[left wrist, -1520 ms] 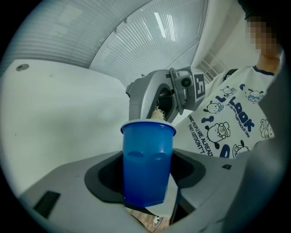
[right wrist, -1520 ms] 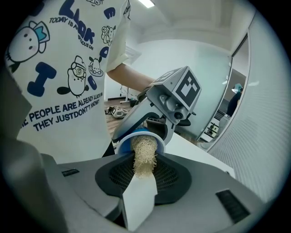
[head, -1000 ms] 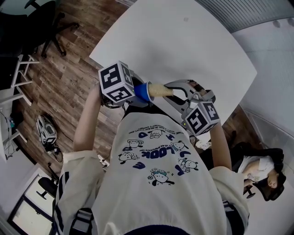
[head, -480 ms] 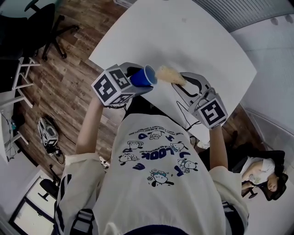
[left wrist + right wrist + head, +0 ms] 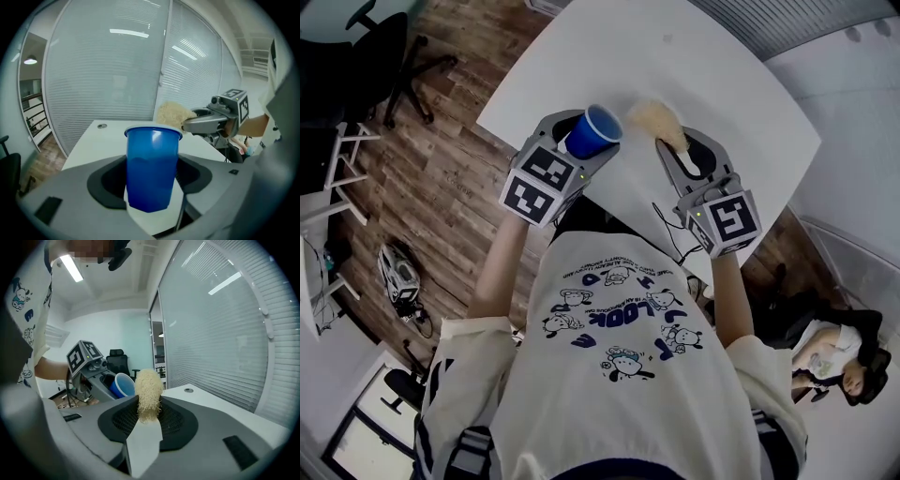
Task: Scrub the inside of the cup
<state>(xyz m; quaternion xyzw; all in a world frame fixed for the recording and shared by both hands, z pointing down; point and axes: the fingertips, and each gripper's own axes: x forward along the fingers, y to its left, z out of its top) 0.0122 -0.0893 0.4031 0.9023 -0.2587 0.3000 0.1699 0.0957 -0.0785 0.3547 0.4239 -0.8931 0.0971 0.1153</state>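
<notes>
A blue plastic cup (image 5: 592, 131) stands upright between the jaws of my left gripper (image 5: 581, 137), which is shut on it; it fills the middle of the left gripper view as the cup (image 5: 153, 166). My right gripper (image 5: 672, 148) is shut on a pale yellow loofah scrubber (image 5: 656, 120), whose fuzzy top sticks out past the jaws as the scrubber (image 5: 147, 393). Scrubber and cup are apart, side by side over the white table (image 5: 712, 94). From the right gripper view the cup (image 5: 123, 384) shows its open mouth to the left of the scrubber.
Below both grippers is the near edge of the white table, with wood floor (image 5: 441, 178) to the left. A black office chair (image 5: 380, 42) stands at the far left. Slatted glass walls (image 5: 103, 75) rise behind the table. A second person sits at the lower right (image 5: 839, 352).
Both grippers have moved away from the body and out over the table. The scrubber, which was inside the cup's mouth a second ago, has come out and now sits apart to its right.
</notes>
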